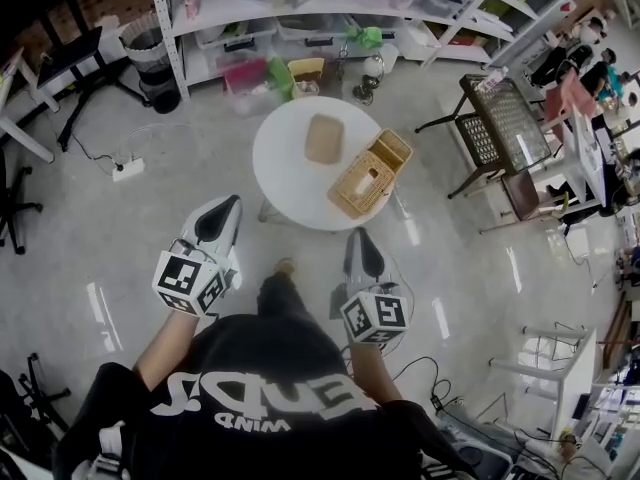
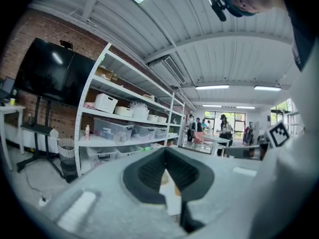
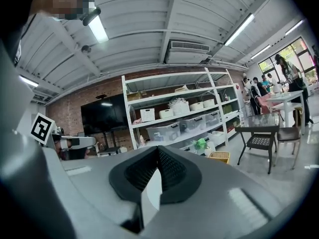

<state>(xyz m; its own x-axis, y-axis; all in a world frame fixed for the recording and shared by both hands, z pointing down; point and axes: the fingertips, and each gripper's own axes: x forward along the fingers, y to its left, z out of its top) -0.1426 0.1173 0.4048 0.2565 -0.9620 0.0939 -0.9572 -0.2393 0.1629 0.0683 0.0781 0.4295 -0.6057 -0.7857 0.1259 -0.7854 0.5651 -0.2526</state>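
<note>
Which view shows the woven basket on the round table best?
Head view: the whole woven basket shows from above on the round table. Left gripper view gives only a tan sliver past the jaws, perhaps it; right gripper view shows none of it.

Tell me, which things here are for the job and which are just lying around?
For the job:
- left gripper and right gripper, both shut and holding nothing
- wicker basket and flat tan tray, the things nearest them
- round white table under those two

Just lying about:
- shelf rack
- bin
- power strip
- black chair
- small yellow basket on the floor
</note>
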